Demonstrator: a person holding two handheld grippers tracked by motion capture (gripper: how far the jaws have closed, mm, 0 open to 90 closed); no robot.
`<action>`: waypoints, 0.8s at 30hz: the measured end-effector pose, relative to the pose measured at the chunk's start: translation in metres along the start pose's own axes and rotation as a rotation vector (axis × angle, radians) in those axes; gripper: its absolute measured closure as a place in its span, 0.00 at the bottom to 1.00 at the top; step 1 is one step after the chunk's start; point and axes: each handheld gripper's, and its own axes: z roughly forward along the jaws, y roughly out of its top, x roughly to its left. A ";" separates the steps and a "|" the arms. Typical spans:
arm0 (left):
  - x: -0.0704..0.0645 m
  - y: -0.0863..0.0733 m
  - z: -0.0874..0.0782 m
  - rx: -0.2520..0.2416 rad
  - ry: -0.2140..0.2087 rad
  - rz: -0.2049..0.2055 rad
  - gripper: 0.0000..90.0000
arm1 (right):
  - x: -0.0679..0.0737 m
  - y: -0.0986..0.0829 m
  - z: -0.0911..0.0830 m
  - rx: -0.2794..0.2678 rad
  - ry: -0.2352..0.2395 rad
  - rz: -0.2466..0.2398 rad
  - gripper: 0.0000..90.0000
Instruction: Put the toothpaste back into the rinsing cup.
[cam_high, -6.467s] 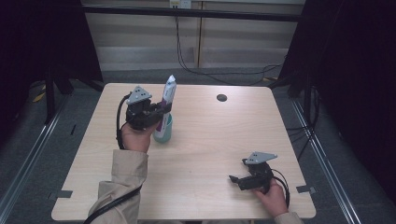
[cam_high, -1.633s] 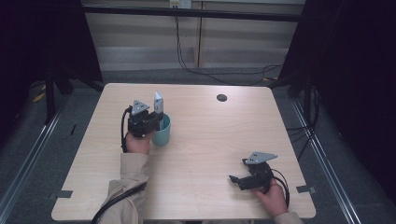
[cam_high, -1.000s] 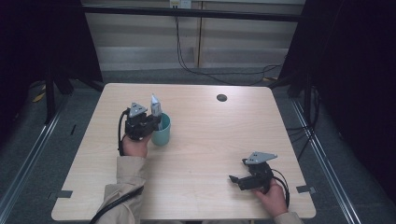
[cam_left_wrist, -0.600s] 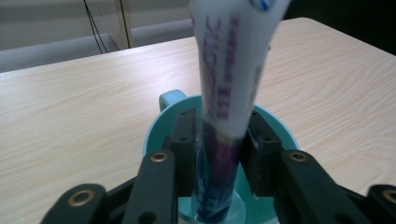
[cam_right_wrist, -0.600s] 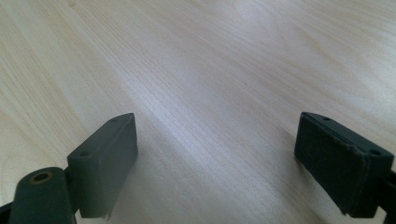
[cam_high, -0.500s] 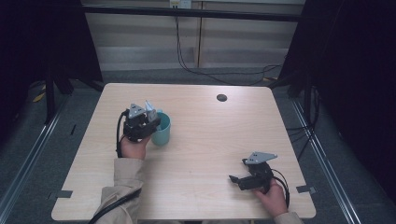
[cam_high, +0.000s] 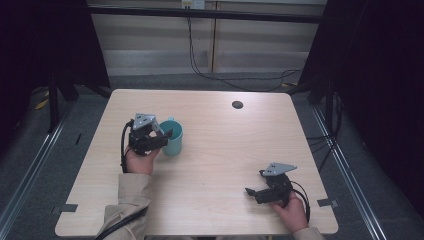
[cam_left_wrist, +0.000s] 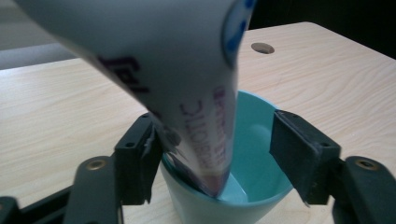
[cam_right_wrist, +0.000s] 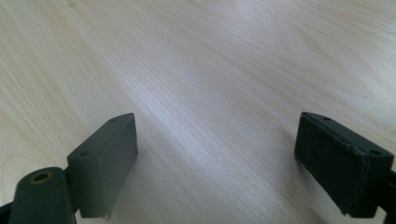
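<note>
Teal cup (cam_high: 172, 137) standing at ten o'clock on the bench (cam_high: 225, 150), white tube (cam_left_wrist: 187, 93) leaning inside it, tip at the bottom. Left hand-held gripper (cam_left_wrist: 215, 154) spread wide around the cup, apparently letting go. Right hand-held gripper (cam_right_wrist: 224, 158) parked at five o'clock, wide, empty, out of the way.

We are seeing a teal cup (cam_left_wrist: 243, 154) holding a white tube (cam_left_wrist: 154, 60) that is showing purple lettering and blue dots near its edge. The table (cam_high: 225, 165) is showing pale wood with fine grain and one dark round hole (cam_high: 237, 104). We are looking at black jaws on both grippers, each topped by a grey plate.
</note>
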 end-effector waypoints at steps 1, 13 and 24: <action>0.000 0.000 0.000 0.000 0.000 0.000 0.39 | 0.000 0.000 0.000 0.000 0.000 0.000 0.14; 0.000 0.000 -0.006 -0.004 0.005 0.007 0.33 | 0.000 0.000 0.000 0.000 0.000 0.000 0.14; 0.001 -0.001 -0.015 0.001 0.014 0.008 0.30 | 0.000 0.000 0.000 0.001 0.001 0.000 0.14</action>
